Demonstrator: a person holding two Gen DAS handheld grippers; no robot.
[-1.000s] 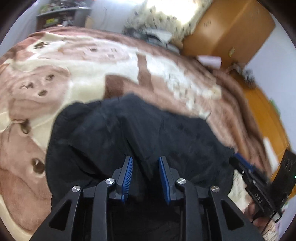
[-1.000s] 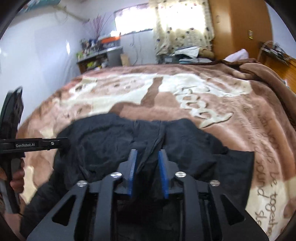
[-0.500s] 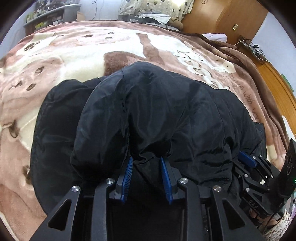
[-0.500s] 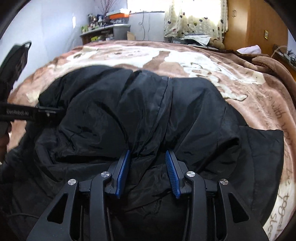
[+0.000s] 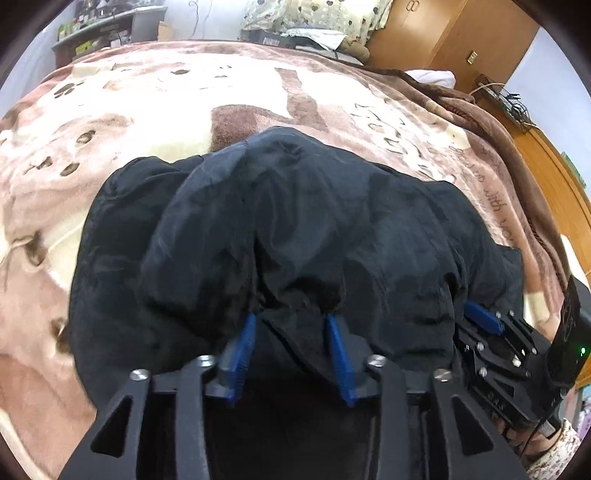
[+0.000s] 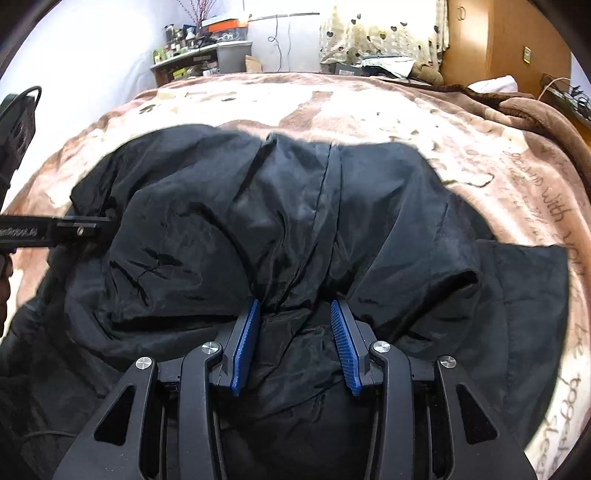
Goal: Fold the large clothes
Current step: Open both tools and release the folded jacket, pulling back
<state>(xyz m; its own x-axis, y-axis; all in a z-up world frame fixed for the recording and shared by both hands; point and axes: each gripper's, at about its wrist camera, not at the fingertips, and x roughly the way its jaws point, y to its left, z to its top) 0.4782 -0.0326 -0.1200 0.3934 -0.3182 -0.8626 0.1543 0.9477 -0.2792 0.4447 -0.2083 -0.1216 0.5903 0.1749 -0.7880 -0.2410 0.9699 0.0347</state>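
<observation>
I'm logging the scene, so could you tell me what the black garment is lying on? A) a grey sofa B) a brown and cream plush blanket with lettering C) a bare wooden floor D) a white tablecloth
B: the black garment lies on the brown and cream plush blanket.

Bed under brown-and-cream blanket point(image 6: 369, 110). Bright window with heart-print curtain point(image 6: 373, 33) at 12 o'clock. Cluttered shelf point(image 6: 199, 61) at 11, against white wall point(image 6: 92, 55). Wooden wardrobe point(image 6: 476, 40) at 1.

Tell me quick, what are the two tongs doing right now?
Left tongs: opening, letting go of the black coat; fabric lies between them.
Right tongs: opening too, coat fabric bunched between them, grip loosening.
</observation>
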